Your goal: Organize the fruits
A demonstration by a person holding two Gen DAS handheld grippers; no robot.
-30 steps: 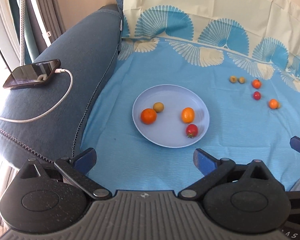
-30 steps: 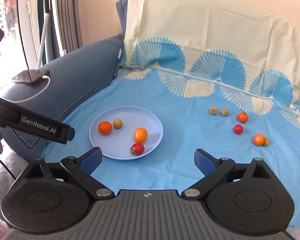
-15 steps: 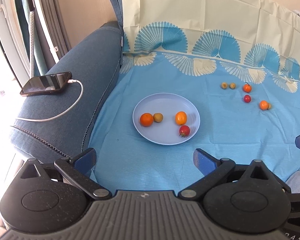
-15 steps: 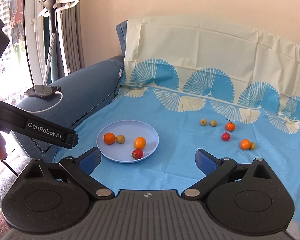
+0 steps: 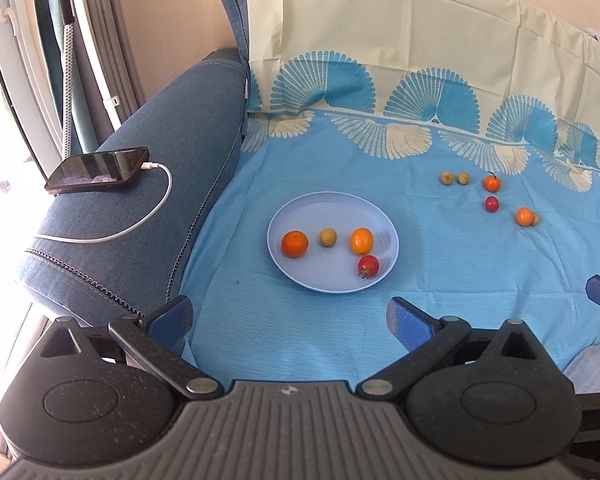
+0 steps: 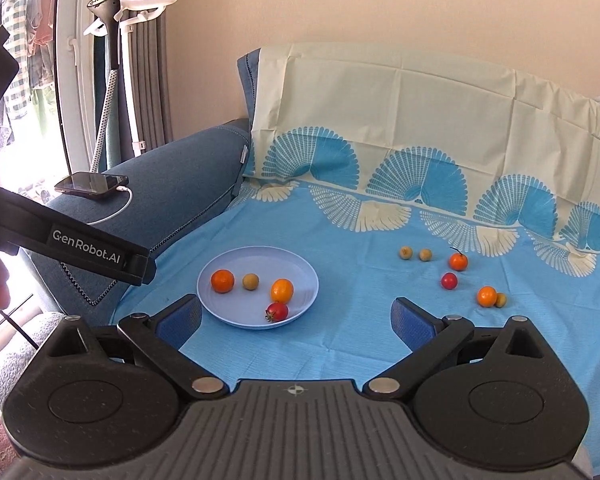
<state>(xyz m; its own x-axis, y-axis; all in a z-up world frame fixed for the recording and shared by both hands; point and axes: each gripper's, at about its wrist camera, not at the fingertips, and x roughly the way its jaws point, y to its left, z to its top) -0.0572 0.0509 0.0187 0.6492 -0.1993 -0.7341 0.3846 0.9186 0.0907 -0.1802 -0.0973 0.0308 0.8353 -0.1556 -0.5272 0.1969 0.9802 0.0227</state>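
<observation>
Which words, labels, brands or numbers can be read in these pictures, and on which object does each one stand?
"GenRobot.AI": white letters on the side of the left gripper's black body, seen in the right wrist view.

Small round emblem, no letters: on the ribbed body of each gripper.

Phone on the sofa armrest: screen dark, with only reflections and no readable text.

Nothing else carries readable text; the plate and the blue cloth show none.

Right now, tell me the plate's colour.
The plate is pale lavender-blue, clearest in the left wrist view.
</observation>
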